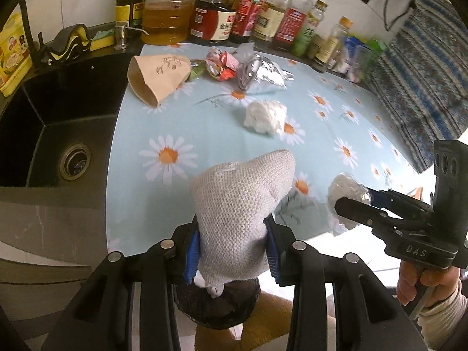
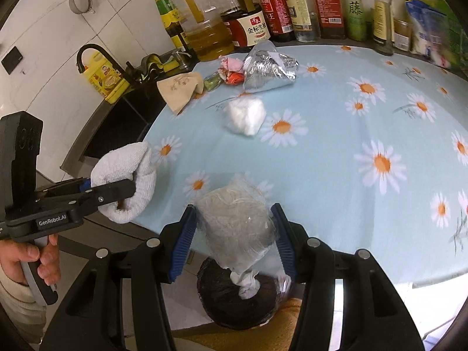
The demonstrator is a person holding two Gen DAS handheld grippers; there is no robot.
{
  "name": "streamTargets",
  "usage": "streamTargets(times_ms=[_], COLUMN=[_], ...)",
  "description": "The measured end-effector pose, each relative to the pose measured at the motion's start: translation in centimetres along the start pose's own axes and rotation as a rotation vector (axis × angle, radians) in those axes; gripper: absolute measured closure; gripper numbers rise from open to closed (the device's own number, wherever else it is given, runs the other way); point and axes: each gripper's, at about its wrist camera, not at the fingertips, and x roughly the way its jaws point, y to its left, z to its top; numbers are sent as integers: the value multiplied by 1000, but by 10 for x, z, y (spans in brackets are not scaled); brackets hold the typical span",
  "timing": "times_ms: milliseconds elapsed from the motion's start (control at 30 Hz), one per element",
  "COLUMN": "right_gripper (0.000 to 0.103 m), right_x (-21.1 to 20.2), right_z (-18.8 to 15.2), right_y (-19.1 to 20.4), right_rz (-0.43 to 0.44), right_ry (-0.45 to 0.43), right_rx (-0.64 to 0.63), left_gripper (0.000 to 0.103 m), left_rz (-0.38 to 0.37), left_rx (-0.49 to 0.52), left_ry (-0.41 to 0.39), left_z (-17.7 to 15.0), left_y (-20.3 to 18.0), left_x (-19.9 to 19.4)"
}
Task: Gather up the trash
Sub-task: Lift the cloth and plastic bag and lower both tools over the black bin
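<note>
Two grippers are hanging past the daisy-print counter's near edge, above a black-lined bin: left gripper clamping a grey knitted cloth, right gripper squeezing a plastic-wrapped wad between blue pads.

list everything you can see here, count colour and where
sock: 1, grey-white, in left gripper
plastic-wrapped wad: 1, clear over grey, in right gripper
white wad: 1, mid cloth
foil bag: 1, silver, far side
wrappers: several, red and pink, beside foil bag
paper bag: 1, tan, near sink
bottles: many, along wall
tablecloth: 1, blue, daisies
sink: 1, black, left
bin: 1, black, below counter edge
hands: 2, on gripper handles
</note>
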Motion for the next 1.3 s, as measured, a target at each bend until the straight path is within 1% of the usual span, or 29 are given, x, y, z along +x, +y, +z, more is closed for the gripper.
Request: streamTargets(times_ms=[133,267,400,600,800,1000,1300], right_gripper=[50,50,50,50,50,50,50], right_x=[-5,-6,-4,8,26,49,82], right_z=[-19,-40,-60,-84,-106,-129,-153], right_y=[15,29,35,42,39,30,19], right_rz=[-19,-34,-40,-50,-54,-47,-49], right_ry=[2,6,13,48,98,174,268], right_rx=[21,27,55,73,108,152,190], left_gripper=[67,67,67,67,67,67,67], left_rz=[-32,-55,-65,-76,-70,-62,-65], left_rx=[22,53,56,47,32,16,-40], left_ry=[12,39,55,87,147,218,317], left_z=[-19,-42,-60,-84,-104,-127,-158], left_y=[0,-1,3,10,17,25,40], left_x=[-7,-9,-8,-4,11,33,70])
